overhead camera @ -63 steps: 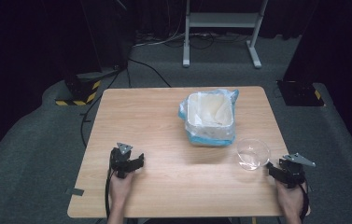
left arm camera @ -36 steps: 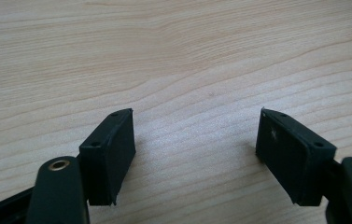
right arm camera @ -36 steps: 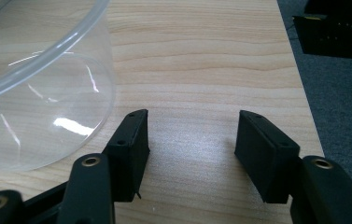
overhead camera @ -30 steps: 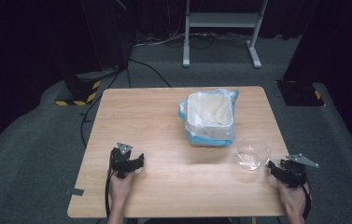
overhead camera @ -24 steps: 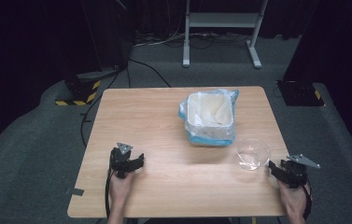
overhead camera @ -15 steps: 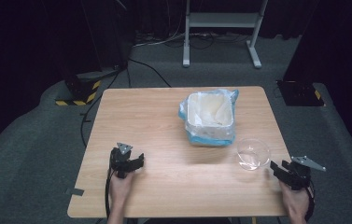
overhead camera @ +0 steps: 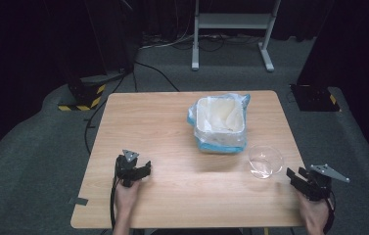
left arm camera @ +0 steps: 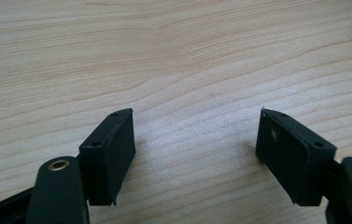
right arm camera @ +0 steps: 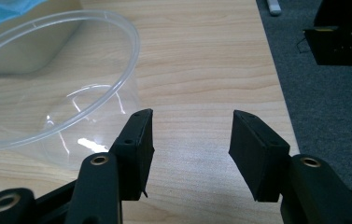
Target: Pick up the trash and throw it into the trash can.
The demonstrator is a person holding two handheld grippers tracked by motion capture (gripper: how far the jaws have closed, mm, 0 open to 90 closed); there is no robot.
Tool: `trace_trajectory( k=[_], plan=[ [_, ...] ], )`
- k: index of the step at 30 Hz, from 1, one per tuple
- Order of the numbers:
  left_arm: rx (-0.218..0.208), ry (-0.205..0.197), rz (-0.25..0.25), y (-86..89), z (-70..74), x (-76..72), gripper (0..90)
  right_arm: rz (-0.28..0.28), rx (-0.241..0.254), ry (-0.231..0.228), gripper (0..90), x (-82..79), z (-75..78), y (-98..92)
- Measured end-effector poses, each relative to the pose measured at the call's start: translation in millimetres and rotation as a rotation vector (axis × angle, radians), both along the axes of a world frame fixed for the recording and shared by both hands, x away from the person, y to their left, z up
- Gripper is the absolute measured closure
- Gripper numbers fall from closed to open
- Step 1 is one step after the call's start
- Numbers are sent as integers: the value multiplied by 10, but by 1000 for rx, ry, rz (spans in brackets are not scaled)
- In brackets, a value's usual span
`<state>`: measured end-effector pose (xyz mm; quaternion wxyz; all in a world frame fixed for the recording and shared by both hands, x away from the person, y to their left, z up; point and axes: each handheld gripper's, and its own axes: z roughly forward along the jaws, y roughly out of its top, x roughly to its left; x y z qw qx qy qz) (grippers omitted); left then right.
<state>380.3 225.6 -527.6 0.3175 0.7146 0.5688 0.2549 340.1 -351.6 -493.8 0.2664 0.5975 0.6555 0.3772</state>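
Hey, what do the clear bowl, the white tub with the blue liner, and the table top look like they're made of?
Clear bowl: thin glossy plastic, likely; see-through wall, bright glints, rolled rim. Glass can't be ruled out.
White tub: looks like matte, slightly translucent plastic.
Blue liner: thin plastic film, judging by its crinkles and sheen.
Table top: pale wood or wood-look laminate, with visible grain lines and a smooth satin surface.

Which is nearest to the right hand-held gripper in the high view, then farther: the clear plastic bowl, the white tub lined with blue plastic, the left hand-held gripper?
From the right hand-held gripper:
1. Clear plastic bowl, just left.
2. White tub lined with blue plastic, farther back, centre.
3. Left hand-held gripper, across the table.
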Motion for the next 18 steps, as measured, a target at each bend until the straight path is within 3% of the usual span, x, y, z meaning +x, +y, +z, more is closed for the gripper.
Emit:
trace_trajectory(
  k=[18],
  plan=[
    [0, 0, 0, 1, 0, 1, 278, 6, 36, -50, 516, -5, 237, 32]
  ],
)
